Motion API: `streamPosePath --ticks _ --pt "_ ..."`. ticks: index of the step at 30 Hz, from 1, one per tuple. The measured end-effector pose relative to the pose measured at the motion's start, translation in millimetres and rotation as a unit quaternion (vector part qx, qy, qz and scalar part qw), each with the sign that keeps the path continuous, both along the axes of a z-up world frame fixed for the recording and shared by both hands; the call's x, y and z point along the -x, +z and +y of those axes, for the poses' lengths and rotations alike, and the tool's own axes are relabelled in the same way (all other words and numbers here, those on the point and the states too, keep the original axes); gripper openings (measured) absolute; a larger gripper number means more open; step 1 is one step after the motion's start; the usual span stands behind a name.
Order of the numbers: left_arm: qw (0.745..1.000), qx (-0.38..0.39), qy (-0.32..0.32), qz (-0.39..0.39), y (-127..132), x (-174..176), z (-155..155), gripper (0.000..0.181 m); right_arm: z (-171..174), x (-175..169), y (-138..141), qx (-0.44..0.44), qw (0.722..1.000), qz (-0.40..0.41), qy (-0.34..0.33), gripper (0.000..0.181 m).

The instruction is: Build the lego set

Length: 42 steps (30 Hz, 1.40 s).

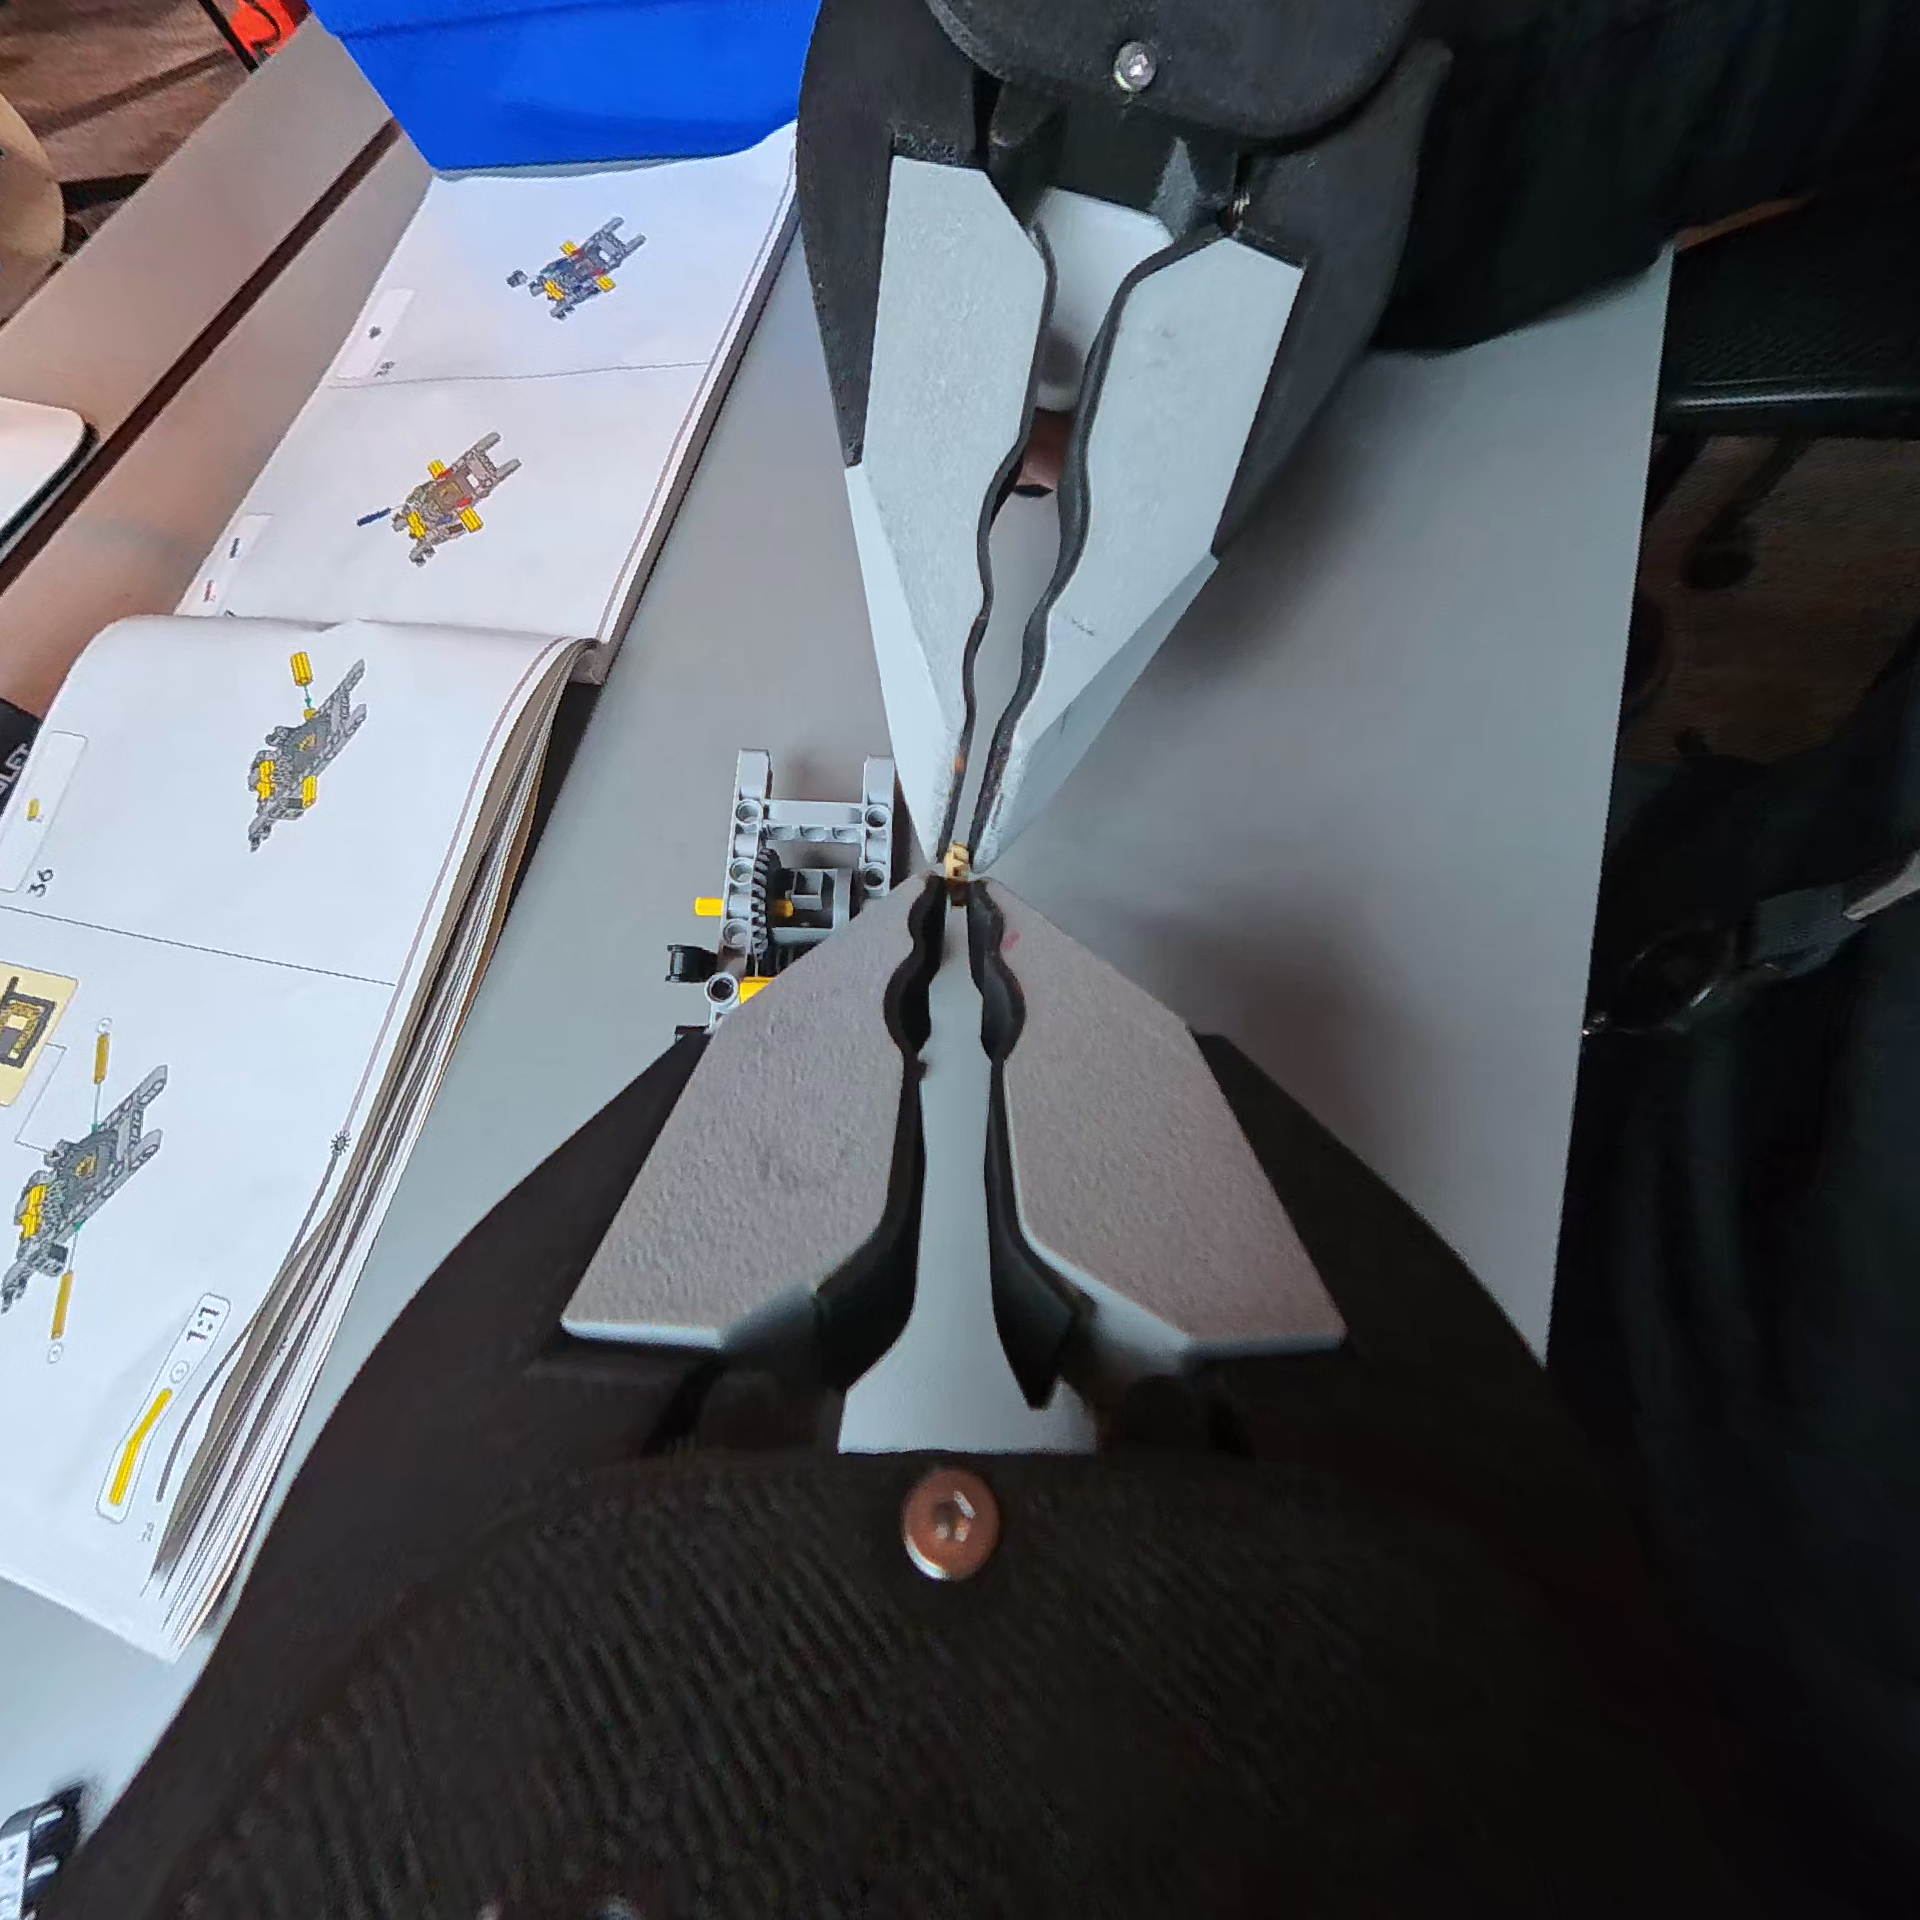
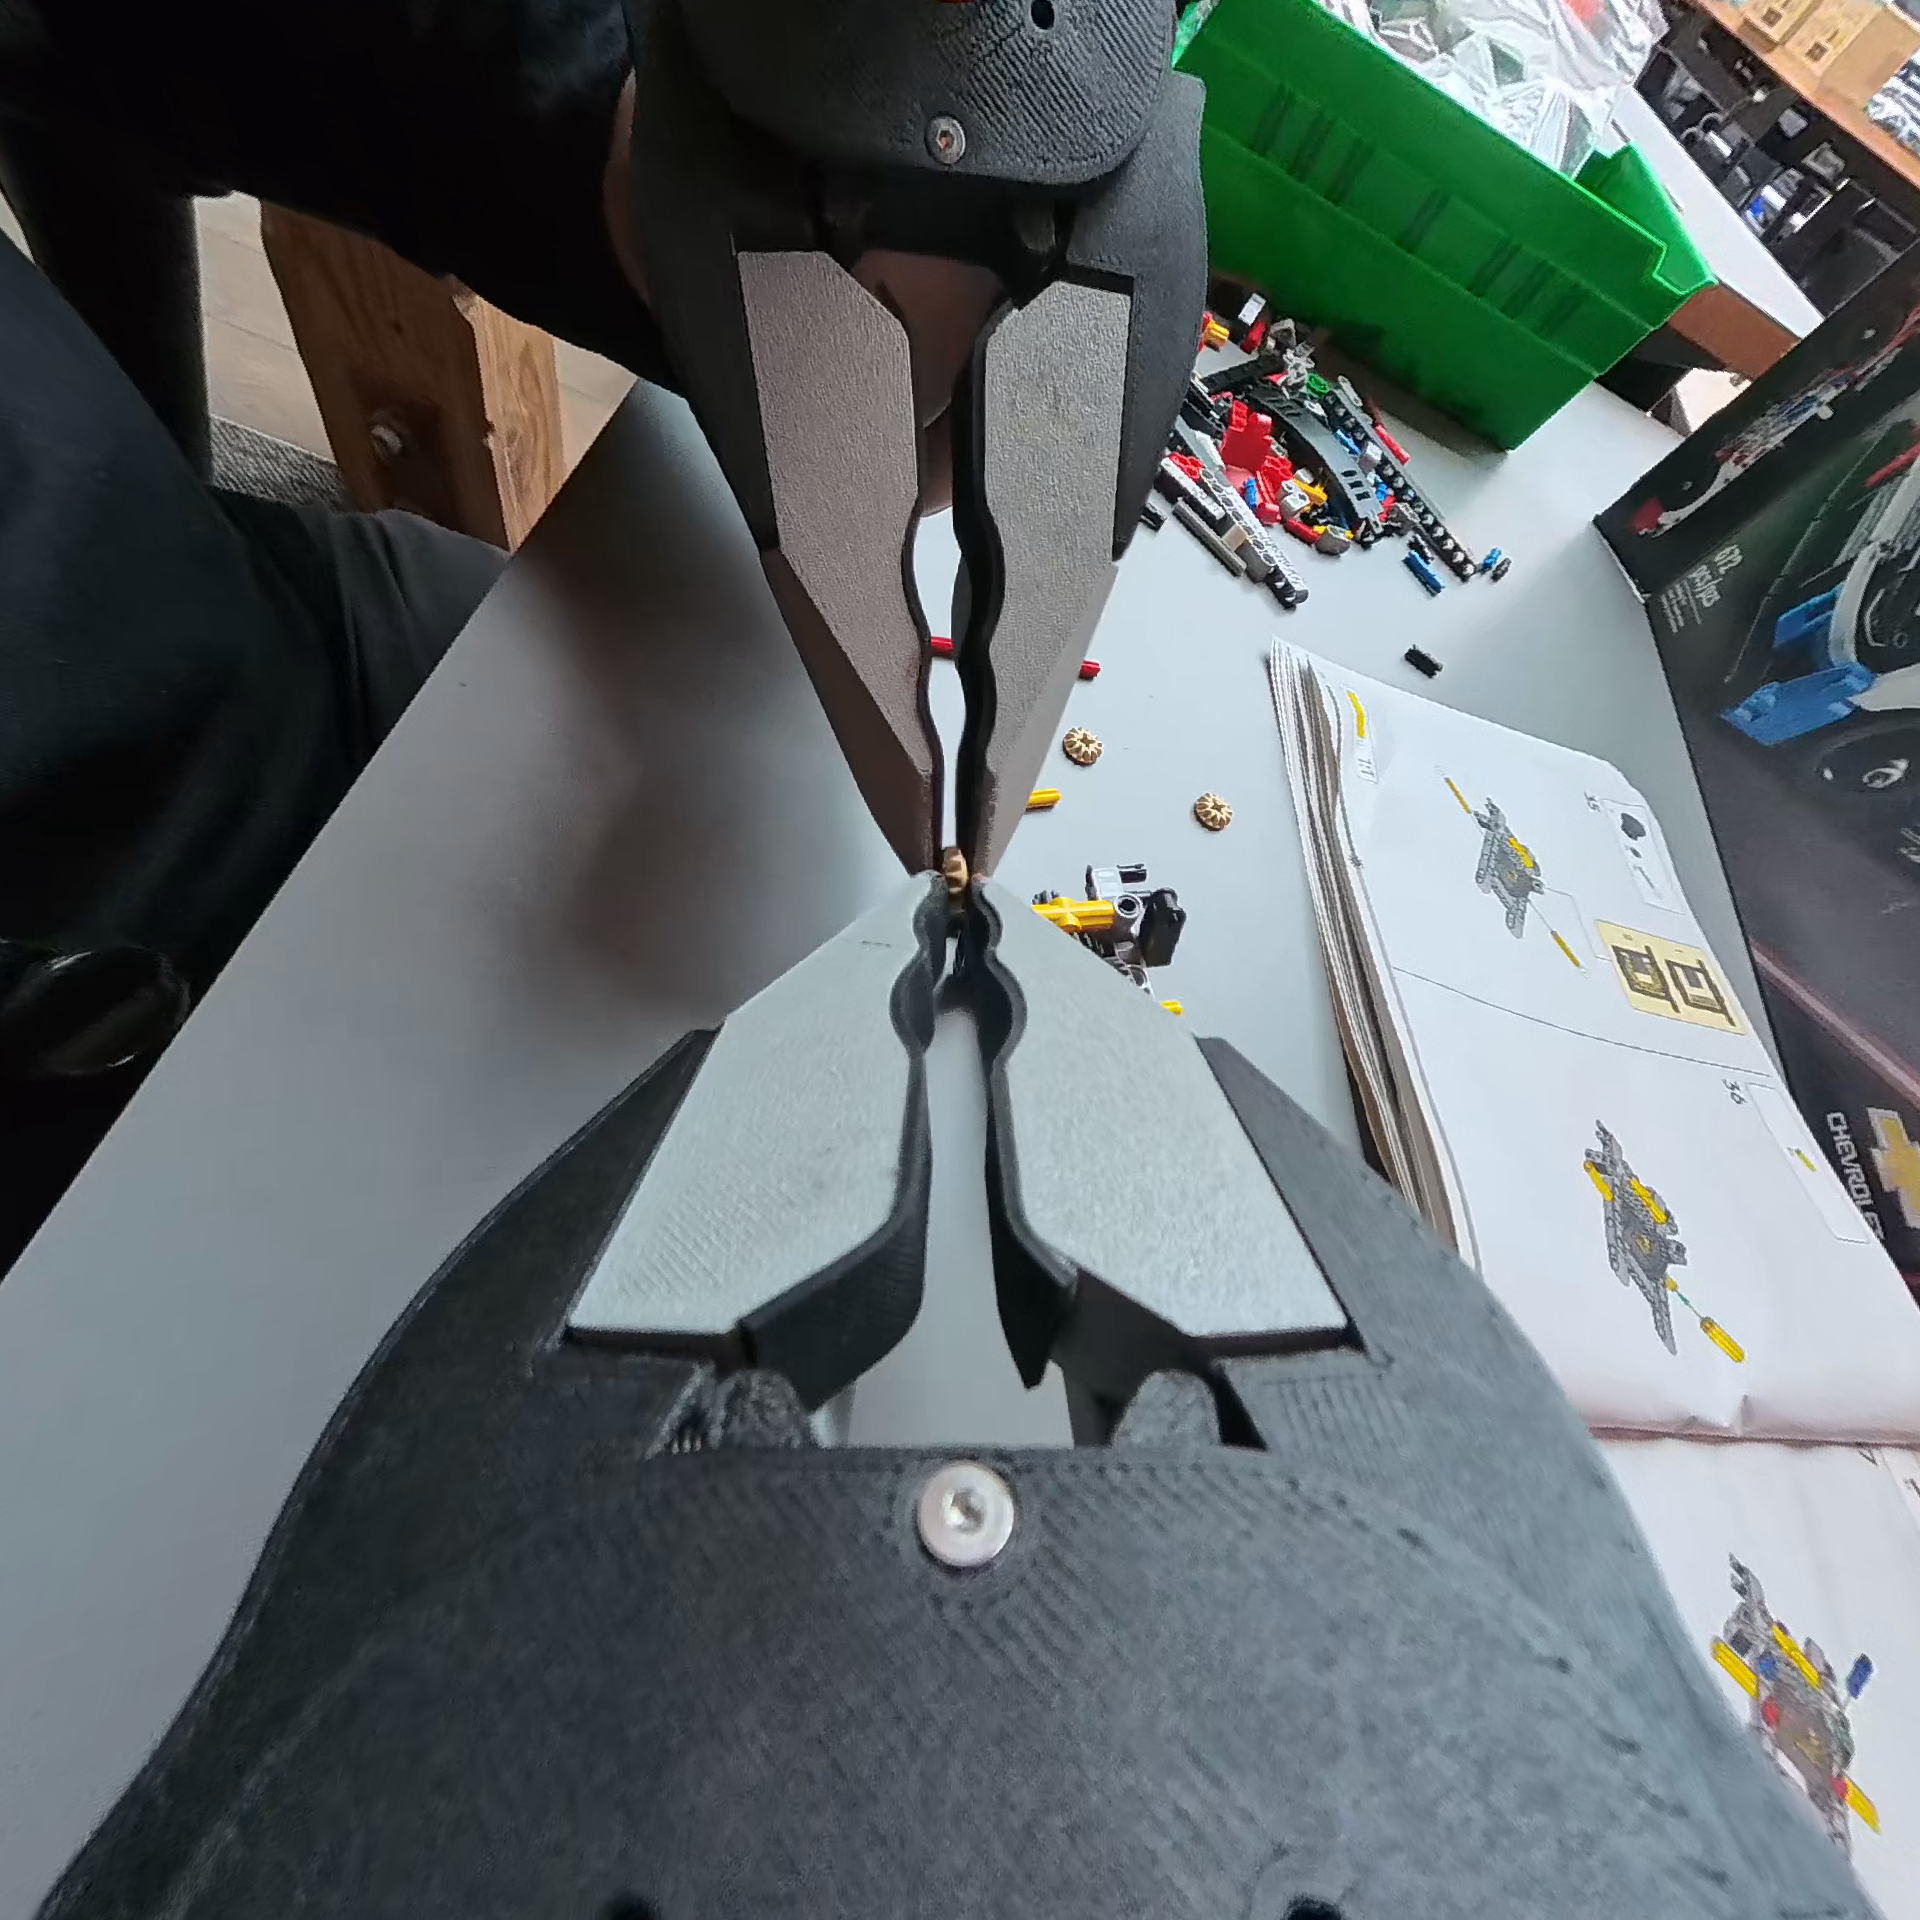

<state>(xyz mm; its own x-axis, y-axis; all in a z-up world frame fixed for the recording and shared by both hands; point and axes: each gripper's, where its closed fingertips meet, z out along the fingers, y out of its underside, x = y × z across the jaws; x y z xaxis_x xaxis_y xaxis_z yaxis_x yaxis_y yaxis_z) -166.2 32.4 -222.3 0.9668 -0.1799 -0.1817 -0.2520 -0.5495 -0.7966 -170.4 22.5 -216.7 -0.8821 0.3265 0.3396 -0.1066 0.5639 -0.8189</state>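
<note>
- Lego gear [image 1: 957,861], small and tan, is pinched above the desk [image 1: 1351,727] where the two grippers meet tip to tip.
- Left gripper [image 1: 954,902] fingers are closed narrowly on the gear.
- Right gripper [image 2: 957,902] fingers are likewise closed on it.
- A grey partial build [image 1: 805,862] is seen on the desk just beside the open instruction booklet [image 1: 260,935].
- Loose pieces [image 2: 1309,488] are piled near a green bin [image 2: 1455,229].
</note>
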Motion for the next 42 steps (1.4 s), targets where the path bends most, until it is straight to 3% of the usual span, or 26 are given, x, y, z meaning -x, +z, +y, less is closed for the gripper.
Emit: streamPosePath --ticks 8,16,22,28,42 --pt "0.999 -0.003 0.005 -0.034 -7.2 0.9 0.2 0.001 0.8 1.4 -7.4 -0.007 1.0 -0.024 -0.004 0.0" --pt "0.999 0.013 0.031 0.021 -13.4 19.3 -6.9 0.006 22.5 25.4 2.6 0.061 0.991 -0.098 -0.071 0.0" --pt "0.998 -0.024 0.055 0.007 2.9 27.4 -4.8 0.007 26.7 27.4 10.0 0.164 0.956 -0.237 -0.061 0.0" --pt "0.995 -0.047 0.061 0.059 17.9 30.1 1.8 0.009 21.9 21.9 24.5 0.238 0.917 -0.32 -0.033 0.0" --pt "0.994 -0.039 0.089 0.051 -7.9 45.0 -4.0 0.007 31.1 29.6 15.9 0.216 0.929 -0.295 -0.061 0.0"
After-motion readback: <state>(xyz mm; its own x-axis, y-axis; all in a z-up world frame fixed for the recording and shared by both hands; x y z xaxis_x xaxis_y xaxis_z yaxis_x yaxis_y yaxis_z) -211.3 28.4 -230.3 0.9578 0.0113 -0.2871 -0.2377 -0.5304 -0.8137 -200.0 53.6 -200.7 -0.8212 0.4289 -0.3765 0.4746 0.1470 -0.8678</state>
